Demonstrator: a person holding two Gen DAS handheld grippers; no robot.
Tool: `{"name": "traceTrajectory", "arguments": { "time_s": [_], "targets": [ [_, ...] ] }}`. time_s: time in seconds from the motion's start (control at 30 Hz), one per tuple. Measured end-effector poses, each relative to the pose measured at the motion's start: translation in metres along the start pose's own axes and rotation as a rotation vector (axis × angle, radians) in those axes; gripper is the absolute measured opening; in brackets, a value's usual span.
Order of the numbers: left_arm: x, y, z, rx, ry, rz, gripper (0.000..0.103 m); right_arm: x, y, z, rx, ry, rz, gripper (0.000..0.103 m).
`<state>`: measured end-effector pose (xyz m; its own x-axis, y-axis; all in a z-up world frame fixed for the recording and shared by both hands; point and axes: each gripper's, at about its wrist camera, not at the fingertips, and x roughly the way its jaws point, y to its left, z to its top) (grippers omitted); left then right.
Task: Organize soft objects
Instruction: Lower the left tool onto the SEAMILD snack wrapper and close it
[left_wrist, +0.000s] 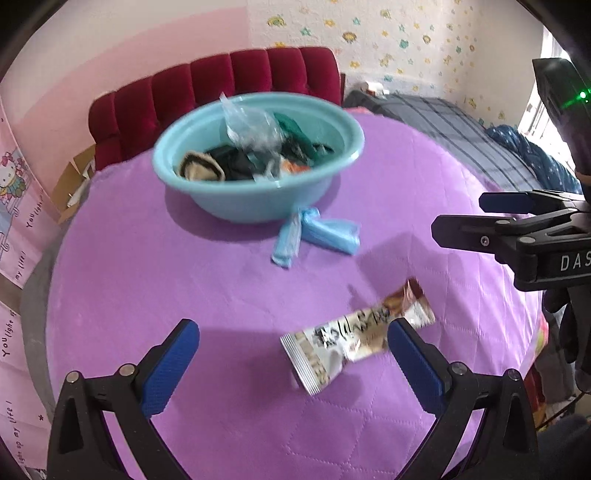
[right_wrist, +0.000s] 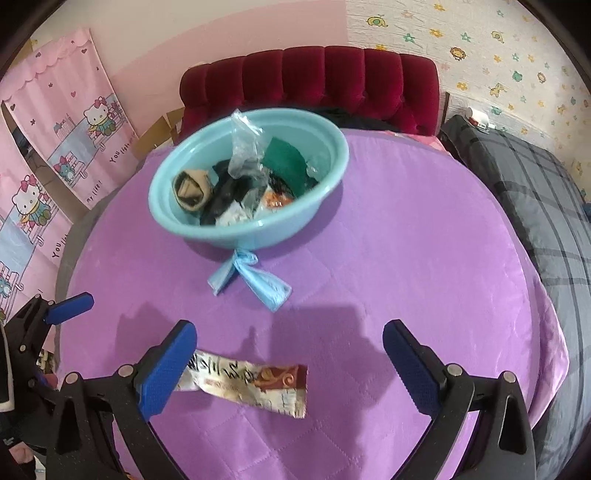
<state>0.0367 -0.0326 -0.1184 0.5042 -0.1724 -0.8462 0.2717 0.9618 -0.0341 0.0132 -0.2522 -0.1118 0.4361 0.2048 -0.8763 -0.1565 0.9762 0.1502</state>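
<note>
A light blue basin (left_wrist: 258, 206) (right_wrist: 255, 232) stands on the purple quilted cover and holds several soft items: dark cloth, a green cloth, a tan sock roll, a clear plastic bag. A folded blue face mask (left_wrist: 317, 236) (right_wrist: 255, 280) lies just in front of the basin. A white and brown snack packet (left_wrist: 354, 336) (right_wrist: 251, 384) lies flat nearer to me. My left gripper (left_wrist: 291, 350) is open and empty above the cover, its right finger beside the packet. My right gripper (right_wrist: 290, 350) is open and empty, its left finger over the packet's end. The right gripper also shows in the left wrist view (left_wrist: 461, 218).
A red tufted headboard (right_wrist: 310, 81) stands behind the basin. A grey plaid blanket (right_wrist: 535, 192) lies at the right. Pink cartoon hangings (right_wrist: 55, 147) cover the left wall. A cardboard box (left_wrist: 74, 181) sits by the far left edge.
</note>
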Motion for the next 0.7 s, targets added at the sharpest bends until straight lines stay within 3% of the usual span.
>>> {"name": "traceTrajectory", "arguments": {
  "time_s": [0.17, 0.37, 0.7],
  "targets": [
    [0.014, -0.007, -0.007, 0.005, 0.066, -0.047, 0.103, 0.011, -0.01, -0.008, 0.038, 0.047, 0.005, 0.103],
    [0.025, -0.017, -0.004, 0.08, 0.096, -0.046, 0.103, 0.013, -0.019, -0.011, 0.062, 0.061, -0.003, 0.103],
    [0.062, -0.032, -0.002, 0.212, 0.214, -0.075, 0.103, 0.025, -0.04, -0.025, 0.11, 0.12, -0.004, 0.103]
  ]
}}
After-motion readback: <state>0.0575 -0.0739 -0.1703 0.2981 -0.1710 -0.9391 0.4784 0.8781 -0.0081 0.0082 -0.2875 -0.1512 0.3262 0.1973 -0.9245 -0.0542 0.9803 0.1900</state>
